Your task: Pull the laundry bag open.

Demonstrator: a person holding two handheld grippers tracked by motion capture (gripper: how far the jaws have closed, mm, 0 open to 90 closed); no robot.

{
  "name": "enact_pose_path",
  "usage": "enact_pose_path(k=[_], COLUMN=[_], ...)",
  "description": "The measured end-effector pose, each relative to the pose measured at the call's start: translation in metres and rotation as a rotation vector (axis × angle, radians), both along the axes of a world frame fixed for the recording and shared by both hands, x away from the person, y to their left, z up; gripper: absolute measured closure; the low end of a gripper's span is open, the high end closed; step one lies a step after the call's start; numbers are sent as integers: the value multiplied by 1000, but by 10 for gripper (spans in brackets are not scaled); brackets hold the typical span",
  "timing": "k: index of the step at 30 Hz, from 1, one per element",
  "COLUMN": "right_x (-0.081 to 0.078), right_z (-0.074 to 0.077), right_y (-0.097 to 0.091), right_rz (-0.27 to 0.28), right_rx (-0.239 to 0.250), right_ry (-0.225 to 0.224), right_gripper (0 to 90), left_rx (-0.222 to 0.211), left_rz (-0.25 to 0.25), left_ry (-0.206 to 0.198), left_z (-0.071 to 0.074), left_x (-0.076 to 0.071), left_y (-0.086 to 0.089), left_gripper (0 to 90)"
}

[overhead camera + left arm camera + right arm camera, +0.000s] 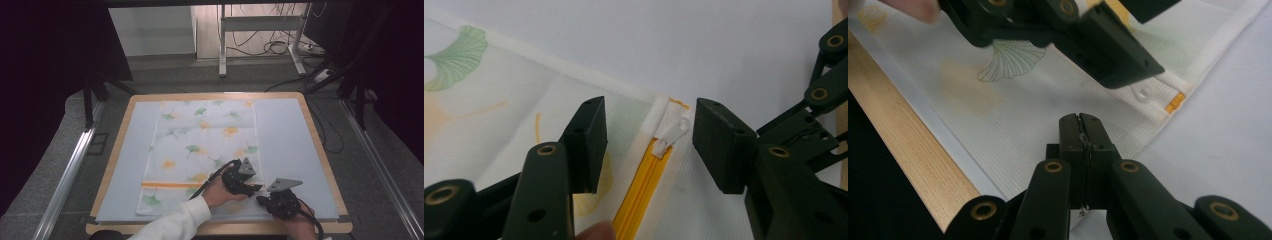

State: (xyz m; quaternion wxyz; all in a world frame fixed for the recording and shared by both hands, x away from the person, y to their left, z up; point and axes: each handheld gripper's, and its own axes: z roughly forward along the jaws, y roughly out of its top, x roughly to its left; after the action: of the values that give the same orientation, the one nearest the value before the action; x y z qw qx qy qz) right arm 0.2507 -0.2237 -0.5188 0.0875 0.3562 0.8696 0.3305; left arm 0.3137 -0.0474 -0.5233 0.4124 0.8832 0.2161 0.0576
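White mesh-weave fabric cover with a green and yellow ginkgo leaf print lies flat on the pale blue mat over the wood-edged table, its zipper end toward the person. Left gripper hovers over the cover's near right corner, jaws apart and straddling the white zipper pull; pads are not on it. The pull sits at the end of the orange zipper tape, right by the sewn hem corner. Right gripper has its jaws pinched together on the fabric near the cover's edge just beside that corner; looks like it's pinning or pinching the cloth as an anchor, but I can't tell how much cloth is actually between the pads. Step in hand, my read: lining up to grab the pull. Next move calls for a small drop, closing squarely on the flat tab, then dragging along the tape while the right keeps the corner from bunching. Tab is tiny, smooth moulded plastic, likely to slip; fabric is thin, limp, textured, will ripple if pulled off-axis.
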Motion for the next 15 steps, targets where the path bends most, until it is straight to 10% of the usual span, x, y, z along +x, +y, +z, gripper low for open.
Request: enact_pose_path(k=[6,15], right_x=[1,1], right_z=[0,0], right_y=[-1,-1], right_rz=[-3,-2], right_rx=[4,7], right_ry=[8,10], right_gripper=[885,884], left_rx=[48,-2], left_rz=[-18,-17], left_ry=[-5,62], left_z=[-5,-7], left_x=[1,7], left_y=[-6,-10], left_gripper=[500,658])
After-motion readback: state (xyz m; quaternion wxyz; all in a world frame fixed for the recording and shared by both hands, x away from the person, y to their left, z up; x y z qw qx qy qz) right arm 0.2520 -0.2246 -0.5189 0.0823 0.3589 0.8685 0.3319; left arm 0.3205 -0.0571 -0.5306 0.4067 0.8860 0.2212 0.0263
